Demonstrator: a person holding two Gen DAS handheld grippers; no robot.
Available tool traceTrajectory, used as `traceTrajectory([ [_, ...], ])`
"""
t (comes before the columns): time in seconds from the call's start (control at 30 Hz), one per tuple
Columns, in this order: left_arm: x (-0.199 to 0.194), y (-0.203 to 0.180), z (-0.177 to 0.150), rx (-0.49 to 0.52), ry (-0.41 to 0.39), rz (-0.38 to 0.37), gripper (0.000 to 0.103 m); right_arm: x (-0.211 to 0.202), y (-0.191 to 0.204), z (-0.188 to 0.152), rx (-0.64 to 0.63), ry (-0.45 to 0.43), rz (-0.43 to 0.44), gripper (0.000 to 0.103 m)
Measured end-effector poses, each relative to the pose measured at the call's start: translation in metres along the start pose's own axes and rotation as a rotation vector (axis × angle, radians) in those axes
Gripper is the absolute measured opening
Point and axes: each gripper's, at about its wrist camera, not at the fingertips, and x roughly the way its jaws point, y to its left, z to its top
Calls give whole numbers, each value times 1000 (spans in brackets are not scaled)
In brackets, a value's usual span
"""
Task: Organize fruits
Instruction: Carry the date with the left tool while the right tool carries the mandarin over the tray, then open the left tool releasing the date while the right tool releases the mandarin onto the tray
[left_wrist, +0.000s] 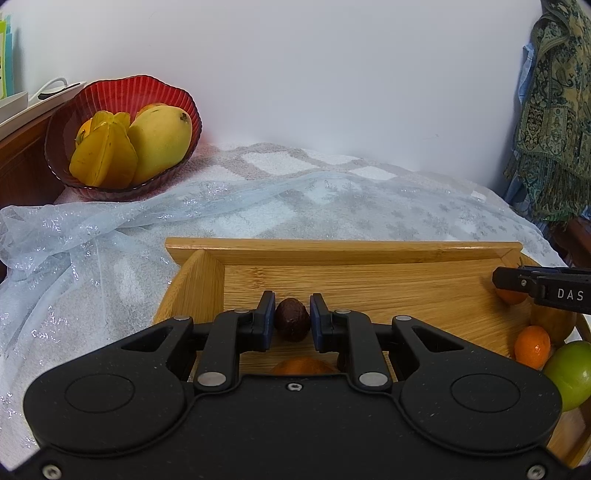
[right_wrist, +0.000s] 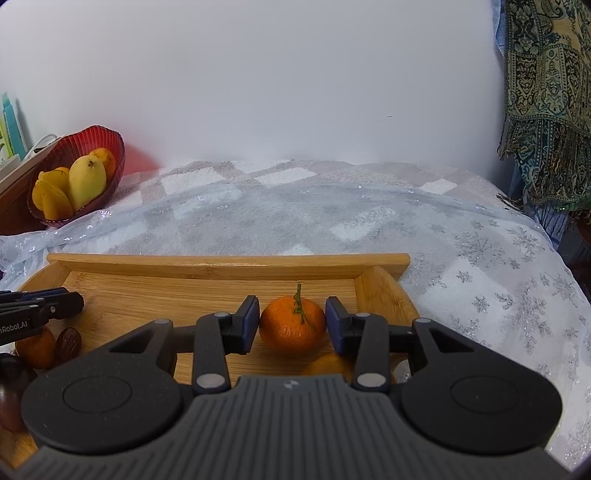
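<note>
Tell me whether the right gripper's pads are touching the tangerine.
Touching. In the right wrist view both blue pads of the right gripper meet the tangerine's sides, with no visible gap.

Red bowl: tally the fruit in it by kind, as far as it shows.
Mango: 1
Starfruit: 1
Orange, behind the mango: 1
Orange-yellow piece behind the starfruit, kind unclear: 1
Total: 4

bowl (left_wrist: 122, 92) far left | tray (left_wrist: 332, 251) near, holding mandarin (right_wrist: 292, 322)
</note>
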Motion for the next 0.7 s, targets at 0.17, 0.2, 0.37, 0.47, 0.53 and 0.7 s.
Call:
traceTrajectory([
  [0.17, -1, -1, 0, 5, 2, 6, 19, -1, 0, 0, 1, -6, 10, 47],
  [0.2, -2, -1, 0, 3, 1, 5, 19, -2, 0, 0, 2, -7, 13, 48],
  [0.37, -4, 0, 1, 3, -2, -4, 19, -2, -1, 0, -1, -9, 14, 55],
  [0.47, -5, -1, 1, 9, -4, -1, 20, -2, -1, 1, 0, -13, 15, 55],
  [0.53, -5, -2, 1, 9, -6, -1, 23, -2, -1, 0, -4, -15, 14, 55],
  [0.7, -9, -3, 1, 18, -16, 4, 29, -4, -1, 0, 0, -21, 17, 55],
])
